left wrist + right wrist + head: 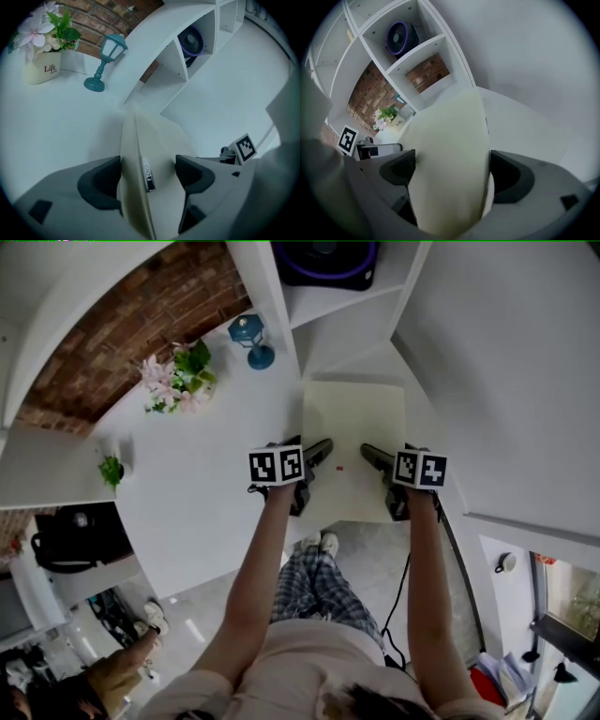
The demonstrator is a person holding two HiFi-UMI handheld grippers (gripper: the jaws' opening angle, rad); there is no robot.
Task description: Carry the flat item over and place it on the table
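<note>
Head view: your left tool (319,452) and right tool (375,457) clamp the cream flat pad (354,413) — lower both evenly onto the white table (206,484), ten o'clock.

White shelving (265,296) and table (206,507) meet brick wall (159,315).

A teal lantern (251,339) stands near a pot of pink flowers (176,381). A purple fan (328,261) sits in a white shelf (342,304) compartment.

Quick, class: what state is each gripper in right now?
Left gripper: closed on the flat cream item.
Right gripper: closed on the same flat cream item.
</note>
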